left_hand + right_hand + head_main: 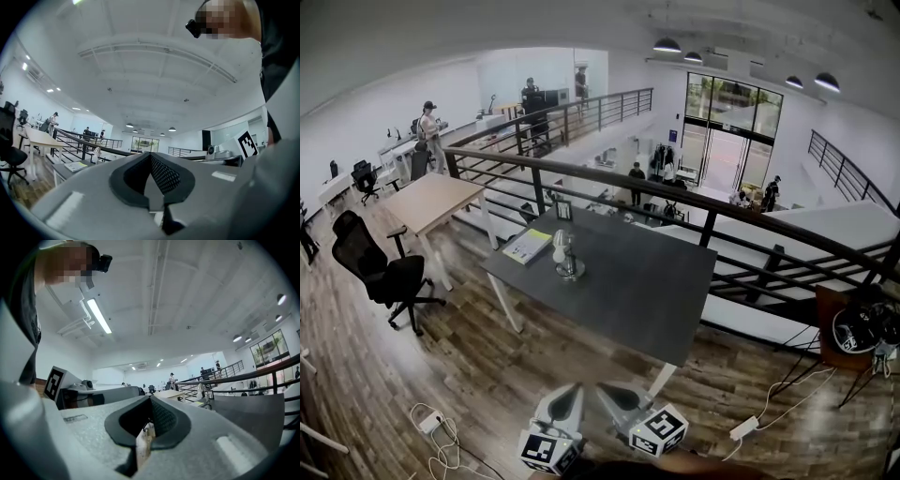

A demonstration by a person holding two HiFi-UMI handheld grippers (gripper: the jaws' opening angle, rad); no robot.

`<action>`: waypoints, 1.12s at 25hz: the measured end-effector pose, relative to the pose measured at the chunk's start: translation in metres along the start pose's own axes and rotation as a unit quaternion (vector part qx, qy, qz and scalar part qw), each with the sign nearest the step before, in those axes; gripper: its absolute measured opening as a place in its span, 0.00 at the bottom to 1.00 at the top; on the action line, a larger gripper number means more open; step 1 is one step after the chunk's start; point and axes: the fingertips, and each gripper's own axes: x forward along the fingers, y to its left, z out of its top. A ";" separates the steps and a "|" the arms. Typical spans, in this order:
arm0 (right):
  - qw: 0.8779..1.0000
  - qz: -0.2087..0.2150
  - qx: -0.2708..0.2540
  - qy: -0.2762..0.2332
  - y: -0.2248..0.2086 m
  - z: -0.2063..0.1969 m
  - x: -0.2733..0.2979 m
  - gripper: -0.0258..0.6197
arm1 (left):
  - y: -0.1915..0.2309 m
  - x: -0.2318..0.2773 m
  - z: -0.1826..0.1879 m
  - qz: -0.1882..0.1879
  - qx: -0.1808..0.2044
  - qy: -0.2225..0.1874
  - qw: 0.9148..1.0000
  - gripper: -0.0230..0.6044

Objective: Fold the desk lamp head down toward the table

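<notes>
Grey-white left gripper (567, 398) and right gripper (617, 398) point level, side by side, jaws pressed together on nothing. We see the desk lamp (567, 255) on the table (656, 291), well ahead of both jaws (untouched). Only the gripper views show the jaws meeting; head view alone shows floor cables (441, 441).

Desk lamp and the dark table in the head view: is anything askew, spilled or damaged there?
Nothing stands out. The desk lamp stands upright on the dark table, a booklet lies flat beside it, and nothing looks spilled or broken.
</notes>
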 end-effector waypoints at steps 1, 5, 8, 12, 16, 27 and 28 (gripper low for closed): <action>1.000 0.000 0.001 0.001 -0.001 -0.001 0.010 0.04 | 0.009 0.001 0.000 -0.002 0.001 0.000 1.000 0.04; 1.000 0.000 -0.004 -0.003 0.002 -0.002 0.053 0.04 | 0.052 0.001 0.003 -0.004 0.025 0.005 1.000 0.04; 1.000 0.003 -0.007 -0.006 0.009 0.003 0.089 0.04 | 0.088 0.001 0.016 -0.004 0.025 0.006 1.000 0.04; 1.000 0.006 -0.008 -0.006 0.016 0.007 0.128 0.04 | 0.124 -0.001 0.025 -0.004 0.021 0.008 1.000 0.04; 1.000 0.013 -0.009 -0.002 0.026 0.005 0.158 0.04 | 0.153 -0.005 0.030 -0.003 0.017 0.009 1.000 0.04; 1.000 0.019 -0.010 0.012 0.037 -0.009 0.205 0.04 | 0.199 -0.015 0.025 -0.003 0.010 0.014 1.000 0.04; 1.000 0.020 -0.009 0.013 0.038 -0.010 0.209 0.04 | 0.204 -0.015 0.025 0.000 0.006 0.015 1.000 0.04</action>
